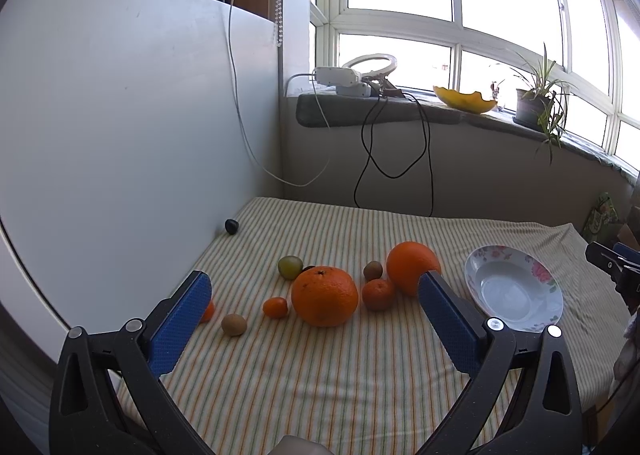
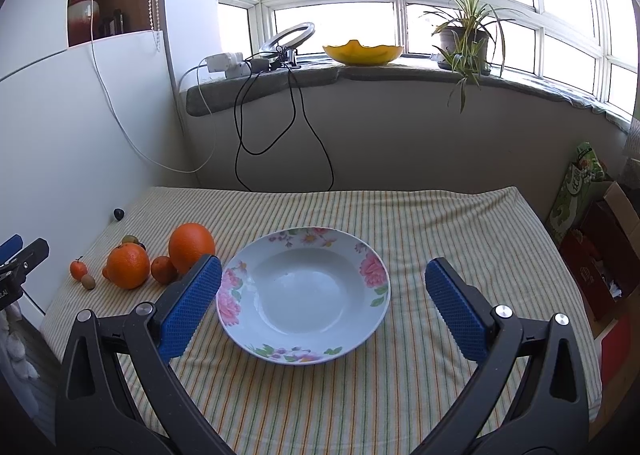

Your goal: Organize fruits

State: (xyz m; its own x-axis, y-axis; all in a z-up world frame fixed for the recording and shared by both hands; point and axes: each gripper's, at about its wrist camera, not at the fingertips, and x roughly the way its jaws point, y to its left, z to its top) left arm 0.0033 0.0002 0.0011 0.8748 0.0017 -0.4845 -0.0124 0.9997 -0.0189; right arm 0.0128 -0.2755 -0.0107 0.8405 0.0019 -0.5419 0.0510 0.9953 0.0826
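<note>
You are holding the left gripper point(image 1: 316, 287) with its fingers point(image 1: 180, 325) spread wide and gripping nothing, hovering over the near left part of the table point(image 1: 320, 383). Ahead of it the fruits are lying in a loose cluster toward the table's left side: a big mandarin point(image 1: 324, 296) in the middle, a small one point(image 1: 275, 307) just left of it, a kiwi point(image 1: 234, 324) nearer the left edge, a green fruit point(image 1: 290, 267) behind. A mid-sized mandarin point(image 1: 378, 294) is sitting right of the big one, a second kiwi point(image 1: 373, 270) behind it, and an orange point(image 1: 412, 267) beside those.

Your right gripper point(image 2: 323, 282) is likewise hanging released, its fingers point(image 2: 191, 311) parted either side of the plate point(image 2: 240, 319), above it. The plate is resting at the table's middle, bare, just right of the orange point(image 2: 191, 246). A striped cloth point(image 2: 440, 223) is covering the table.
</note>
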